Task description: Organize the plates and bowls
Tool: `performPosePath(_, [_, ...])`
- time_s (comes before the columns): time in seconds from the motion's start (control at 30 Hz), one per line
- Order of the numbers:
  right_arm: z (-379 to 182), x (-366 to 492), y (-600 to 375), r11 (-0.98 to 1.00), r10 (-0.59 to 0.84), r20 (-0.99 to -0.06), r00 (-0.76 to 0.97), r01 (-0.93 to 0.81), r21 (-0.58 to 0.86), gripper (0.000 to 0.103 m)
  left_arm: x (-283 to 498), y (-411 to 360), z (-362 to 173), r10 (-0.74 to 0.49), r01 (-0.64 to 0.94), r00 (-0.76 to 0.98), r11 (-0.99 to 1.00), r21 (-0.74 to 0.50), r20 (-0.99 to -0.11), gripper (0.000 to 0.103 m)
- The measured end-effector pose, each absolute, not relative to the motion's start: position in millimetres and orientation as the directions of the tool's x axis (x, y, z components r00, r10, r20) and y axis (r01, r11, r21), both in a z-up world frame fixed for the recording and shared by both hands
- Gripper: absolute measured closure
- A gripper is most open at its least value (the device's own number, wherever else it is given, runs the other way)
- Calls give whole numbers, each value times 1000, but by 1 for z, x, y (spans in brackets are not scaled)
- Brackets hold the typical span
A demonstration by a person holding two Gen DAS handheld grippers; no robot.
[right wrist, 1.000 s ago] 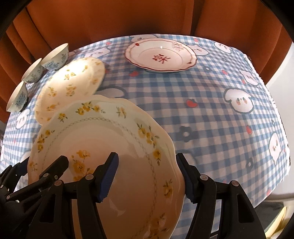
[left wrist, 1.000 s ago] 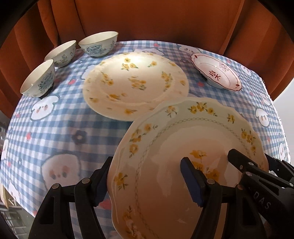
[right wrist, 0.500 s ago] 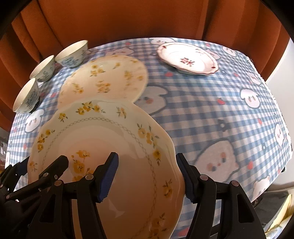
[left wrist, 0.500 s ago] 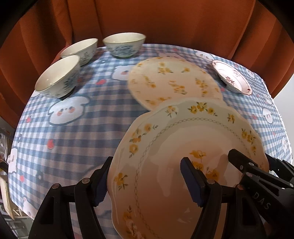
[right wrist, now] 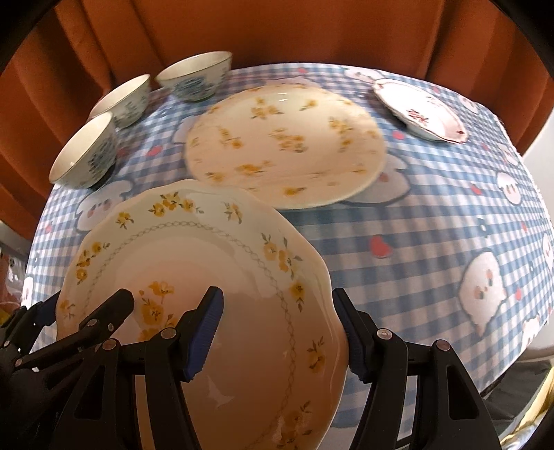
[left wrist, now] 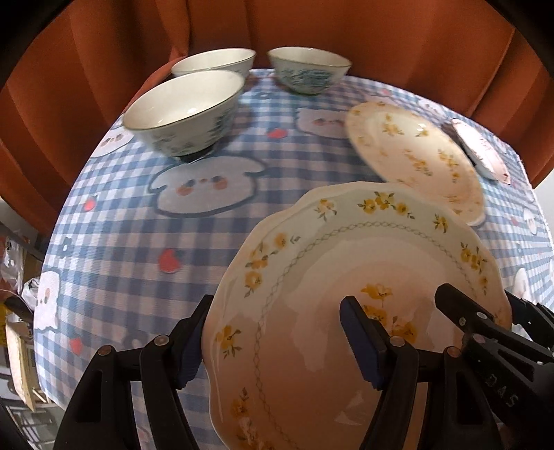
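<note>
Both grippers hold one scalloped plate with yellow flowers (left wrist: 363,263) (right wrist: 207,263) above the checked tablecloth. My left gripper (left wrist: 277,339) is shut on its left rim. My right gripper (right wrist: 277,329) is shut on its right rim. Each gripper shows in the other's view, the right one (left wrist: 484,332) at the plate's right, the left one (right wrist: 86,325) at its left. A larger round yellow-flowered plate (left wrist: 415,155) (right wrist: 287,142) lies on the table beyond. Three white-and-blue bowls (left wrist: 183,110) (right wrist: 86,152) stand at the far left. A small red-patterned plate (right wrist: 419,107) (left wrist: 481,152) sits at the far right.
The table has a blue checked cloth (left wrist: 138,242) (right wrist: 432,225) with cartoon prints. Orange curtains (left wrist: 381,34) (right wrist: 311,27) hang close behind the table. The table's edge drops off at left and right.
Both grippers have carried the scalloped plate leftward and forward; the bowls now loom larger and nearer, and the red-patterned plate has slid to the right edge of view.
</note>
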State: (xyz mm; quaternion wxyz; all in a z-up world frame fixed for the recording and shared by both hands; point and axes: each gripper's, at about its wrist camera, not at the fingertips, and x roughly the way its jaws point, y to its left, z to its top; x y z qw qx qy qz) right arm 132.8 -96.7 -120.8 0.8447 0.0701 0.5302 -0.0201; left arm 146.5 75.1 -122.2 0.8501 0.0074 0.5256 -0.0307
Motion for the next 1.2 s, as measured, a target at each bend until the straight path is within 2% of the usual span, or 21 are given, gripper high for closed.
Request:
performPosePath(0.3, [-138, 146, -55, 991, 87, -915, 394, 58, 119, 36, 150, 112, -137, -4, 21, 417, 1000, 6, -909, 31])
performPosePath(0.73, [-148, 158, -34, 990, 88, -918, 386, 66, 123, 35, 156, 124, -139, 24, 8, 434, 1000, 31, -900, 30])
performPosePath(0.87, [-149, 160, -33, 990, 95, -920, 379, 65, 128, 34, 156, 119, -137, 63, 11, 433, 997, 75, -899, 30])
performPosePath(1.2, [-127, 152, -39, 993, 100, -913, 396, 24, 119, 34, 149, 113, -107, 73, 24, 456, 995, 95, -887, 26])
